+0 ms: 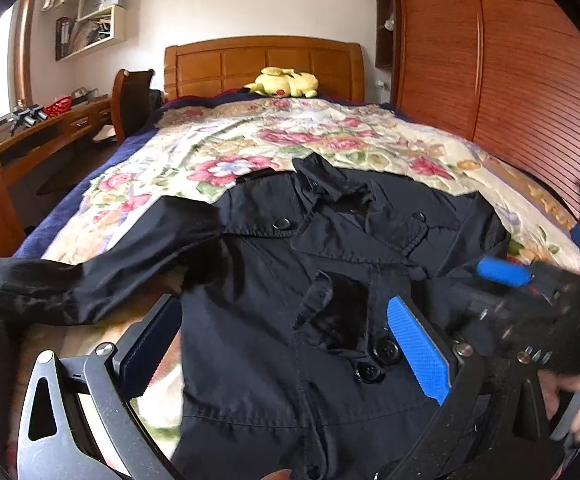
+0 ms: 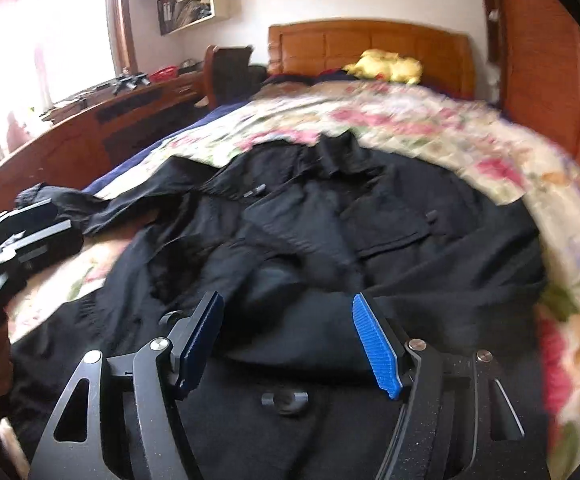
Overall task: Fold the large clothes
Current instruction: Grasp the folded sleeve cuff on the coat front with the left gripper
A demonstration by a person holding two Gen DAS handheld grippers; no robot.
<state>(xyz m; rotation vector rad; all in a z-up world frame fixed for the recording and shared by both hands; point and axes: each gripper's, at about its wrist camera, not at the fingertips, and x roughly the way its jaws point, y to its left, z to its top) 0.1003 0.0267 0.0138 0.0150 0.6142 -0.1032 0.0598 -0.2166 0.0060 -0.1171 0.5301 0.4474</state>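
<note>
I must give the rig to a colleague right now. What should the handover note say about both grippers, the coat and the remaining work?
Left gripper: jaws open, holding nothing, above the coat's front.
Right gripper: jaws open, empty, over the coat's lower middle.
Black coat: lies face up on the flowered bedspread, collar toward the headboard; one sleeve stretches out sideways toward the desk side.
Done: coat is spread out.
Left: no fold visible yet; sleeves and body remain to fold.
</note>
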